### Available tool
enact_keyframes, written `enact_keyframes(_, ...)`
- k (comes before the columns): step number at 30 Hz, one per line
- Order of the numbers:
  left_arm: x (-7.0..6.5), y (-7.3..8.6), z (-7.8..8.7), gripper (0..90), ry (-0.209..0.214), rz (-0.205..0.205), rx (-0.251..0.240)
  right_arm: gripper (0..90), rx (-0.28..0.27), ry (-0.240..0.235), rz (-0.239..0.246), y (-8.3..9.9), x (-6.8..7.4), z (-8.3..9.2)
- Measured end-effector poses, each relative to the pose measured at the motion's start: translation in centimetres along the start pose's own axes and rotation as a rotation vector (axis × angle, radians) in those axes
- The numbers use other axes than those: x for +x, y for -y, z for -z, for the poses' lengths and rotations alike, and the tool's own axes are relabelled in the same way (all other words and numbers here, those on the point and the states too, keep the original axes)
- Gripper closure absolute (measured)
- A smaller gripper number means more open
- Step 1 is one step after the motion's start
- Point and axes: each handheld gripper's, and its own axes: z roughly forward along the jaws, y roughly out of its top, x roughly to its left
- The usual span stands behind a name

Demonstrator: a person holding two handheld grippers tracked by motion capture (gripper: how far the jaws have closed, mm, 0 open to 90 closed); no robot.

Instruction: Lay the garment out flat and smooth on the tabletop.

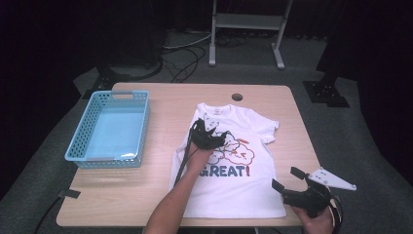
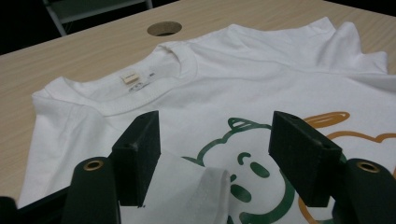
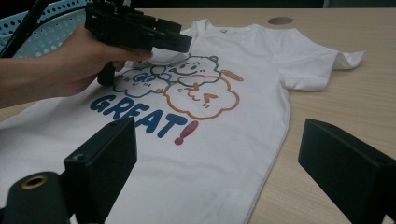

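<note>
Nearest me, my right hand-held gripper point(image 1: 287, 184) waits jaws apart at the t-shirt's point(image 1: 248, 190) near right hem, while my left hand-held gripper point(image 2: 212, 154), jaws apart around the folded-in left sleeve point(image 2: 196, 186), sits nearer it.

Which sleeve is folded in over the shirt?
The sleeve on the basket side, between the left gripper's jaws. The other sleeve lies spread on the table.

Soft white cloth T-shirt point(image 1: 234, 165) on matt pale wood table point(image 1: 160, 97).
</note>
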Motion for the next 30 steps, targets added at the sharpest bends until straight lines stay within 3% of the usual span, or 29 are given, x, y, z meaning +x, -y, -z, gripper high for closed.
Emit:
enact_keyframes(7, -0.19, 0.07, -0.16, 46.8, 0.002, -0.035, 0.024, 11.0, 0.003, -0.008, -0.002, 0.06, -0.07, -0.09)
enact_keyframes(18, -0.19, 0.05, -0.4, 58.6, 0.004, -0.052, 0.071, 11.0, 0.002, -0.016, -0.007, 0.05, -0.15, -0.11)
enact_keyframes(30, -0.23, 0.06, -0.72, 74.7, -0.031, -0.076, 0.14, 11.0, -0.003, -0.016, -0.013, 0.02, -0.17, -0.04)
